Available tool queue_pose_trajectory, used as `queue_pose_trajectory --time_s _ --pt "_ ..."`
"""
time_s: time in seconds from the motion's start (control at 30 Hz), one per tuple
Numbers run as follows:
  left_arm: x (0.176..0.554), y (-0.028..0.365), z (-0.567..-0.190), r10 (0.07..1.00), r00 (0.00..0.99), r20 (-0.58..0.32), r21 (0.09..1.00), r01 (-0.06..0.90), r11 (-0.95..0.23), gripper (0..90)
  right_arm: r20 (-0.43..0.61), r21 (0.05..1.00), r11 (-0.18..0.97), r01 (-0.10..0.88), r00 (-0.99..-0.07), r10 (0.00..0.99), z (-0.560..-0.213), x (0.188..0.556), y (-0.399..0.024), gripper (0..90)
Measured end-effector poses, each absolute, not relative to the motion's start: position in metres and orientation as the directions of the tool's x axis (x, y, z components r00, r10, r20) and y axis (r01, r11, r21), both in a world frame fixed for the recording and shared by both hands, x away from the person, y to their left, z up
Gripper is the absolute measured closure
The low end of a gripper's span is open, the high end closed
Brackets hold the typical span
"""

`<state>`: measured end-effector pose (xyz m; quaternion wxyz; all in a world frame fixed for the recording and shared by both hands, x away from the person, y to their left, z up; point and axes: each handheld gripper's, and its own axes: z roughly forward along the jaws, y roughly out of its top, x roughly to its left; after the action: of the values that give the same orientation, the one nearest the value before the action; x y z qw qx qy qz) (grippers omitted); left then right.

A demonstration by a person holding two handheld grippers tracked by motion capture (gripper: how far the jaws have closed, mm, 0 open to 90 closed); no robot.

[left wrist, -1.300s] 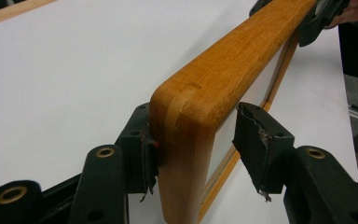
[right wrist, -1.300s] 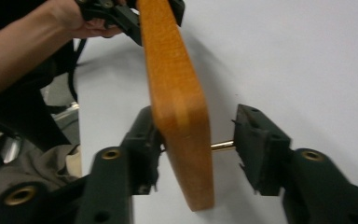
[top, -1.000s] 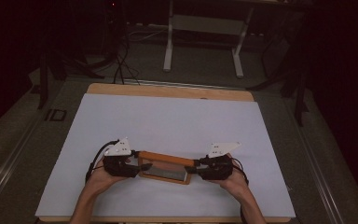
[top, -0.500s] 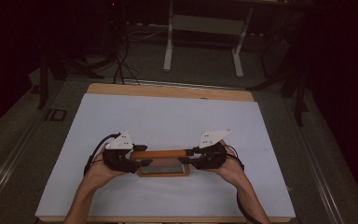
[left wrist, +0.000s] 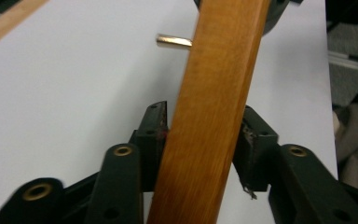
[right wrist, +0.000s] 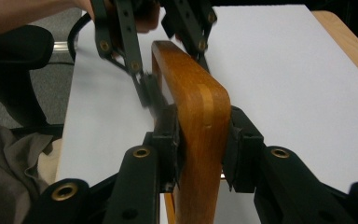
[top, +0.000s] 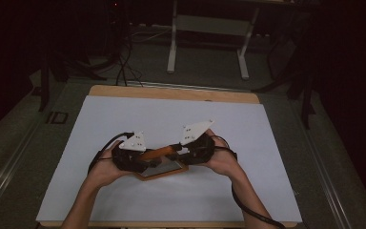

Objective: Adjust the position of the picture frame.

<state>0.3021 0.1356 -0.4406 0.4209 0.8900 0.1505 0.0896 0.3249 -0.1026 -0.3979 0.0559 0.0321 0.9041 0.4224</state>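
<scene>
An orange-brown wooden frame (top: 159, 153) with rounded corners hangs tilted just above the white table (top: 171, 114), near its front middle. My left gripper (top: 140, 160) has just been closing and its pads now press on both sides of one wooden bar (left wrist: 214, 93) of the frame; left gripper (left wrist: 203, 130). My right gripper (top: 187, 151) is shut on the other end, its pads clamping the wood by a rounded corner (right wrist: 200, 98); right gripper (right wrist: 203, 140). A small brass pin (left wrist: 172, 41) sticks out of the frame's side. Both hands hold the grippers close together.
The white sheet has a wooden edge (top: 171, 91) at the back. Beyond the table stand white desk legs (top: 174, 43) and cables (top: 124, 62) on the floor. A grey cloth (right wrist: 9, 168) and a black chair part (right wrist: 14, 46) lie beside the table.
Both hands have moved closer together, up and away from the table's front edge. The frame, flat on the table before, is now lifted and tilted.
</scene>
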Motion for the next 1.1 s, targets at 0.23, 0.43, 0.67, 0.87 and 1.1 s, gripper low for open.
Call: queue_pose_trajectory --time_s 0.23,0.43,0.67,0.87,1.1 --pt "0.296 0.152 -0.441 0.355 0.933 0.054 0.782 0.182 -0.596 70.1 -0.042 0.809 0.586 0.055 -0.988 0.151 -0.402 0.329 -0.105 53.7" --pt "0.292 0.172 -0.445 0.387 0.922 0.028 0.804 0.209 -0.556 70.6 0.045 0.829 0.534 0.166 -0.972 0.232 -0.432 0.335 -0.121 39.2" --pt "0.285 0.198 -0.453 0.436 0.9 -0.005 0.816 0.256 -0.519 71.4 0.188 0.841 0.467 0.274 -0.957 0.222 -0.476 0.341 -0.107 41.4" --pt "0.28 0.214 -0.461 0.464 0.885 -0.038 0.822 0.291 -0.489 71.7 0.226 0.848 0.45 0.281 -0.959 0.174 -0.487 0.345 -0.078 50.3" --pt "0.278 0.226 -0.468 0.489 0.869 -0.081 0.83 0.33 -0.45 71.7 0.232 0.848 0.452 0.278 -0.96 0.156 -0.496 0.346 -0.057 62.0"
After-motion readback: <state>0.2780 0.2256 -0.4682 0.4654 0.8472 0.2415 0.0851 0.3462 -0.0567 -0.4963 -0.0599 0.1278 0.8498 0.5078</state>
